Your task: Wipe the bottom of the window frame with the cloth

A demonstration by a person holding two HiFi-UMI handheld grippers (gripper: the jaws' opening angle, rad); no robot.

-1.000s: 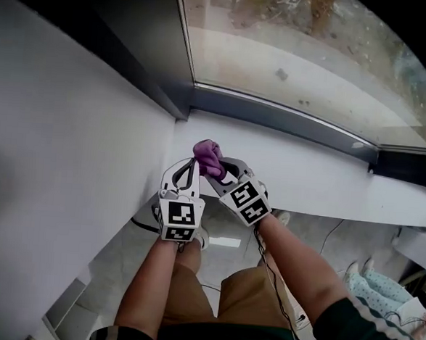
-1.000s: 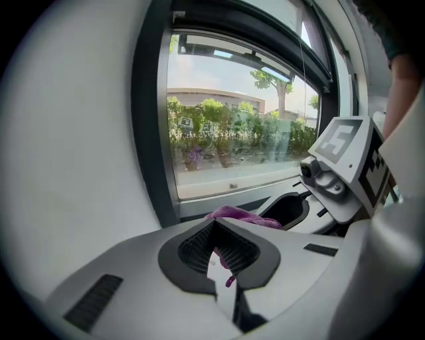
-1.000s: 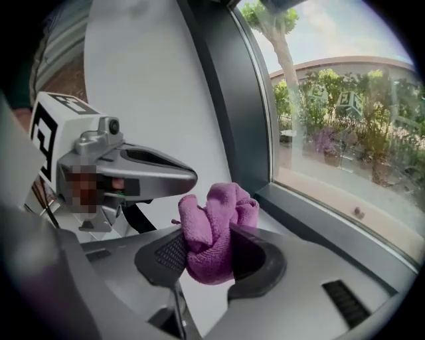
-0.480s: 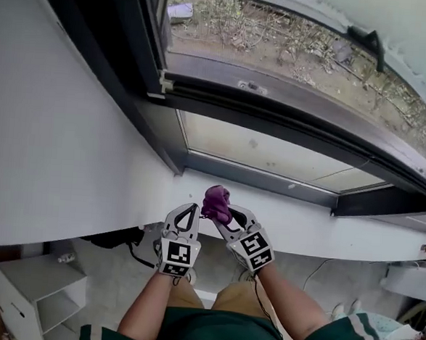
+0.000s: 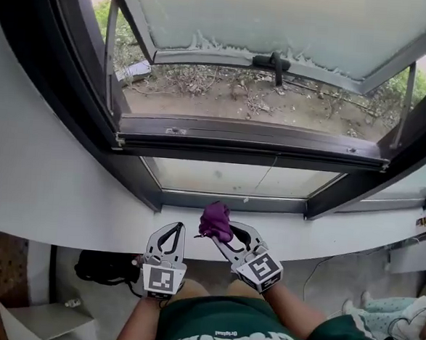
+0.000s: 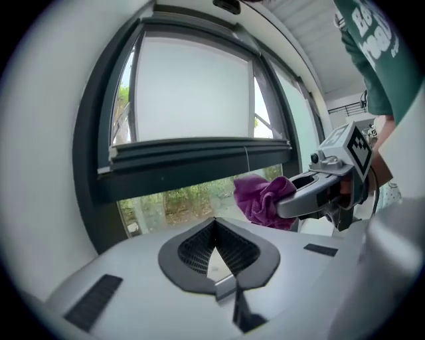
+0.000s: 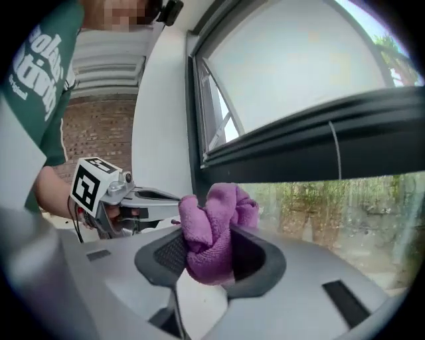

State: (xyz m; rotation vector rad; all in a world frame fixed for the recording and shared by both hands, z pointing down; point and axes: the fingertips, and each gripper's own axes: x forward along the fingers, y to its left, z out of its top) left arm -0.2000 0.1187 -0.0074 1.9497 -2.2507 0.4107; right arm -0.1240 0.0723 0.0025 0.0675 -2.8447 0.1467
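Down by the white sill (image 5: 325, 235), the right gripper (image 5: 220, 231) is clamped on the purple cloth (image 5: 215, 218). The frame's bottom rail (image 5: 232, 202) runs left-to-right just ahead of it. The left gripper (image 5: 172, 228) sits alongside, pinched closed on nothing.

The jaws hide the lower end of the cloth (image 5: 215, 220).

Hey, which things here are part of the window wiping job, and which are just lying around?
For the job:
purple cloth, clamped in the right gripper
window frame's bottom rail
left gripper, shut and empty

Just lying about:
dark bundle
white shelf unit
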